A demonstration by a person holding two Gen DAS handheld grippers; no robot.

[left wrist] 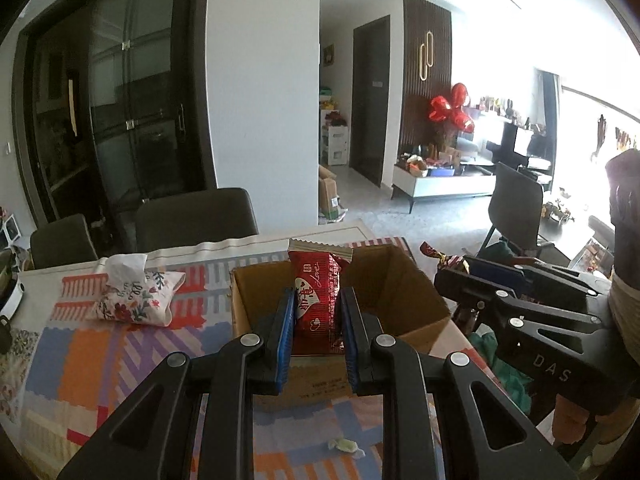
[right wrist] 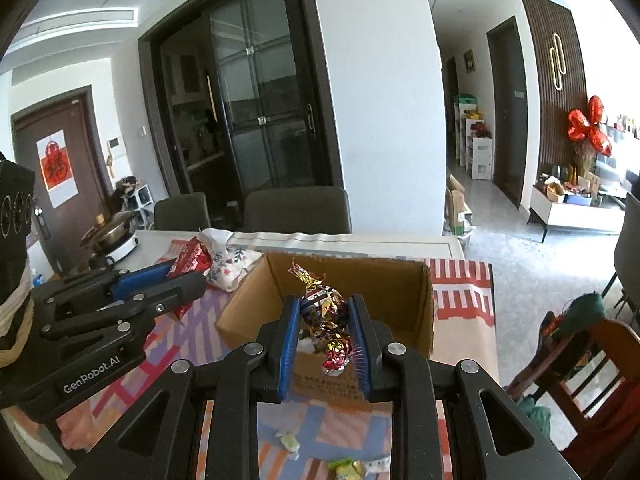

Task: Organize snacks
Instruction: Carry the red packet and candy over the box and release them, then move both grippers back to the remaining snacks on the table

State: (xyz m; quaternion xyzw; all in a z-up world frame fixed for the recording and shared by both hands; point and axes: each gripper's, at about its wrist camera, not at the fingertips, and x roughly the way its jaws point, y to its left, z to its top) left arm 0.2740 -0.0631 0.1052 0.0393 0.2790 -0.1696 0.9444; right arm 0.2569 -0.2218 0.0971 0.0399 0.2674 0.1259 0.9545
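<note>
My left gripper point(left wrist: 317, 304) is shut on a red snack packet point(left wrist: 318, 300) with white lettering, held upright in front of an open cardboard box point(left wrist: 396, 280). In the right wrist view my right gripper point(right wrist: 325, 312) is shut on a shiny red, gold and silver foil candy point(right wrist: 326, 316), raised over the same cardboard box point(right wrist: 384, 280). Each gripper shows in the other's view: the right gripper point(left wrist: 472, 270) at the right with its foil candy point(left wrist: 444, 258), and the left gripper point(right wrist: 176, 276) at the left with the red packet point(right wrist: 190, 262).
A floral tissue pouch point(left wrist: 136, 300) lies on the patchwork tablecloth point(left wrist: 80, 368) left of the box. Small wrapped sweets point(right wrist: 290, 442) lie on the cloth near me. Dark chairs point(left wrist: 196, 220) stand behind the table, a pot point(right wrist: 110, 234) sits far left, and a wooden chair point(right wrist: 580, 364) is at the right.
</note>
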